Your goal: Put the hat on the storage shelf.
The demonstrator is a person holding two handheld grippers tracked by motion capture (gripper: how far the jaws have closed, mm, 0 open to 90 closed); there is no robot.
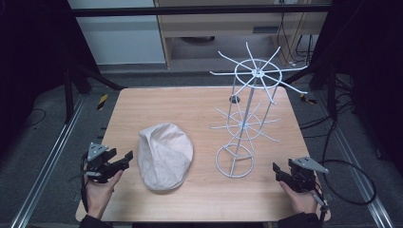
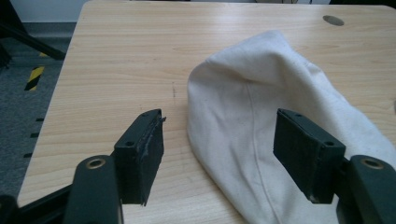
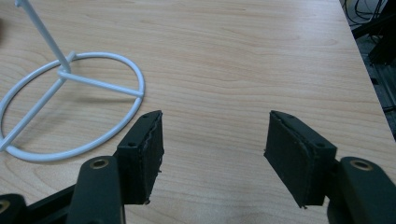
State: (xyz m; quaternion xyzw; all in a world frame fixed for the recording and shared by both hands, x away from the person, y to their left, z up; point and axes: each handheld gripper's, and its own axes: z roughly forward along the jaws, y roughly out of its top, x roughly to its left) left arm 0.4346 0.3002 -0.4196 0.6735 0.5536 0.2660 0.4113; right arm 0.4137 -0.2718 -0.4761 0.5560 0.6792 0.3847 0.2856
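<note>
Black jaws of the left gripper stand wide apart with nothing clamped, just beside the near edge of the white cloth cap. That cap lies flat, left of centre on the wooden table, with nothing on it. Right of it stands a white wire rack, bare. Farther right, the right gripper also gapes empty over bare wood.
</note>
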